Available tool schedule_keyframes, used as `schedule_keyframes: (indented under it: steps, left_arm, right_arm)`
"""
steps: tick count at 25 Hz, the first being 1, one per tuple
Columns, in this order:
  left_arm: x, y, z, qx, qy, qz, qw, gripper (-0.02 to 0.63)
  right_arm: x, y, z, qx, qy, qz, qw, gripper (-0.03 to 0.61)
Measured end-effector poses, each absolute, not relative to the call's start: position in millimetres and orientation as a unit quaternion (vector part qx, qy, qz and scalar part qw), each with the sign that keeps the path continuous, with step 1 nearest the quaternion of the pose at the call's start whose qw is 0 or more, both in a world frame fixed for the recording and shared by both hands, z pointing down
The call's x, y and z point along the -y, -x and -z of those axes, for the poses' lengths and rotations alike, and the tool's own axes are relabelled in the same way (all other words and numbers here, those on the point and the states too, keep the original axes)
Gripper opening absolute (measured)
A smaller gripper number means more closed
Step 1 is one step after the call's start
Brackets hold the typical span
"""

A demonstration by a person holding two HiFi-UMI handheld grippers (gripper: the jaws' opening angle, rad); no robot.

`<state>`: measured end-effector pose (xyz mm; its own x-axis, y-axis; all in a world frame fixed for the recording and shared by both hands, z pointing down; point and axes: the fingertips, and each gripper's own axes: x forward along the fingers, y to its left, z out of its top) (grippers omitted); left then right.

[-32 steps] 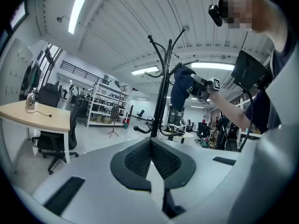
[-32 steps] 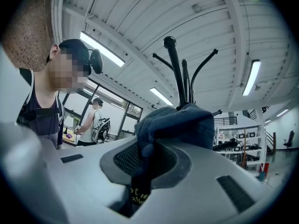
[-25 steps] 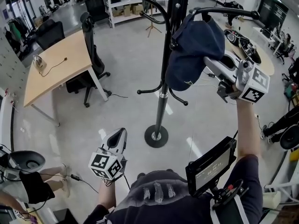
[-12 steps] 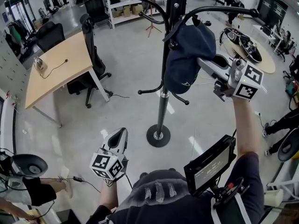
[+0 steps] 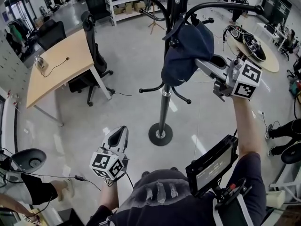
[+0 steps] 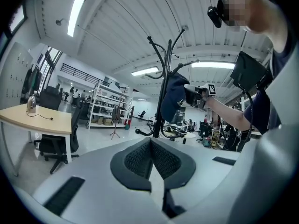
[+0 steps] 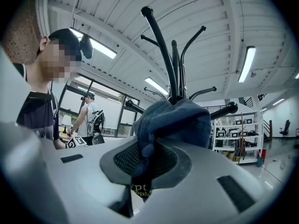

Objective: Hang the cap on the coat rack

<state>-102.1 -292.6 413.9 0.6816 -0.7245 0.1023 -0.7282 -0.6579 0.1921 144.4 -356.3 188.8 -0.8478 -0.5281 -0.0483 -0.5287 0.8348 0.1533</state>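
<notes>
A dark blue cap (image 5: 186, 51) hangs against the black coat rack (image 5: 165, 86), just under a curved hook arm (image 5: 221, 6). My right gripper (image 5: 203, 65) is shut on the cap's edge, its marker cube at the right. In the right gripper view the cap (image 7: 175, 122) bulges out from between the pinched jaws, with the rack's hooks (image 7: 170, 55) rising right behind it. My left gripper (image 5: 117, 138) is held low, shut and with nothing in it. Its own view shows the rack (image 6: 161, 94) and cap (image 6: 174, 101) some way off.
The rack's round base (image 5: 160, 134) stands on the glossy floor. A wooden desk (image 5: 56, 65) with a black office chair (image 5: 91, 41) is at the left. A round table (image 5: 256, 48) with gear is at the right, shelving (image 5: 127, 4) behind. A monitor (image 5: 211, 166) hangs at my chest.
My right gripper has carried the cap a little up and to the left, closer under the hook arm. The left gripper has stayed where it was.
</notes>
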Motion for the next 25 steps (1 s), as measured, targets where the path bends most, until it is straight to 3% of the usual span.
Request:
schedule_keyframes:
  steps: [11,14,18,25]
  left_arm:
    - [285,93,-414,0.398,-0.911,-0.017,0.109,0.007]
    - [281,92,-412,0.398,-0.911,-0.02,0.107,0.007]
    - [278,91,-409,0.397,-0.912,-0.025,0.103,0.008]
    - [268,88,-409,0.39,-0.915,-0.033,0.099,0.006]
  right_arm:
    - [359,-159,-199,-0.953,0.295,-0.064,0.027,0.041]
    - [355,-165,-197,-0.947,0.309,-0.069,0.042,0.09]
    - [354,-178,-195,-0.939,0.334,-0.068,0.052,0.216]
    - [341,-192,-197,-0.933,0.349,-0.059,0.068,0.218]
